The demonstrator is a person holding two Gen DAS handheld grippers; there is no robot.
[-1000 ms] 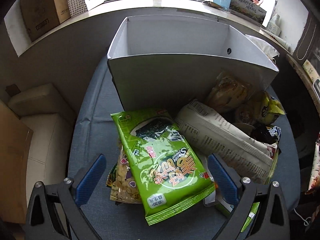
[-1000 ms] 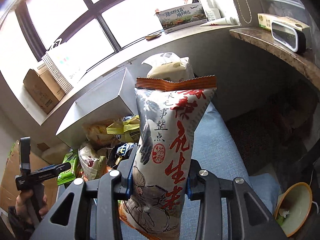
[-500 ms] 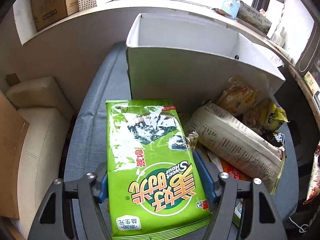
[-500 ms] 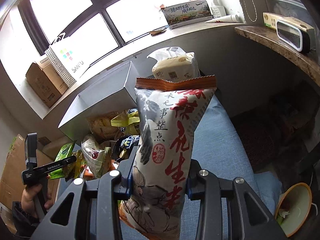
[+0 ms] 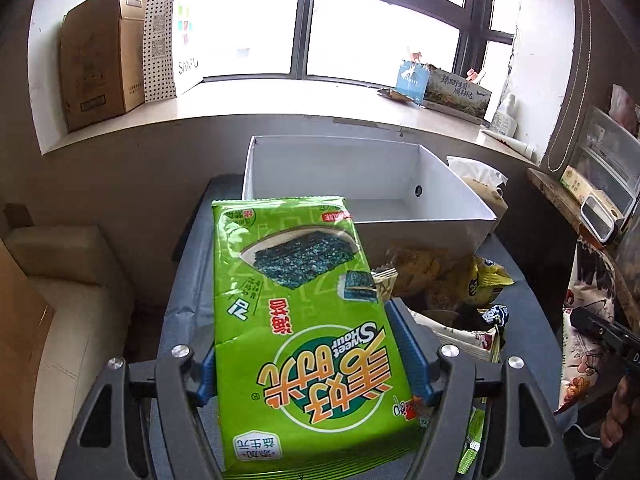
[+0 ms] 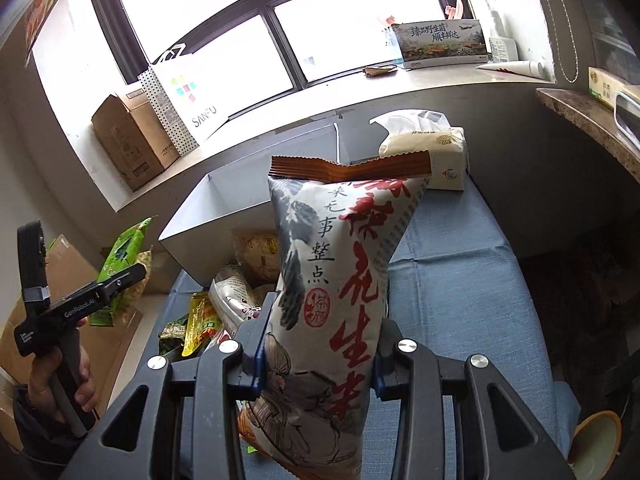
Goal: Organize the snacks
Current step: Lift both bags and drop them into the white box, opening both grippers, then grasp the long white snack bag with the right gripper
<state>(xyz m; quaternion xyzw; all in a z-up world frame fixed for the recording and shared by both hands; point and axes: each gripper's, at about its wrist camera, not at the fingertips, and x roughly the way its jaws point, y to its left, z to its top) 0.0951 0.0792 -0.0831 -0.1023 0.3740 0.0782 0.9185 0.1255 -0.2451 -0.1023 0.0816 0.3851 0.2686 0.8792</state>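
The left gripper [image 5: 308, 364] clamps a green seaweed packet [image 5: 304, 340]; the right gripper [image 6: 320, 360] clamps a tall peanut bag [image 6: 340, 280]. Beyond them, loose snacks [image 5: 448, 280] lie before the seemingly empty white box [image 5: 452, 196]. With 2 slick bags lifted, either might slip or snag the box rim.

The left tongs [image 5: 308, 360] were angled downward, their blue pads [image 5: 408, 354] pressed against both edges of a green seaweed snack pack [image 5: 304, 336] held clear of the tabletop, the jaws having closed onto it within the last second. The right tongs [image 6: 318, 364] were clamped at their narrowest on a white peanut bag [image 6: 340, 280] that stood upright between the fingers. In the right wrist view, a bare hand [image 6: 60, 380] gripped the handle of the left tongs at the picture's left edge.
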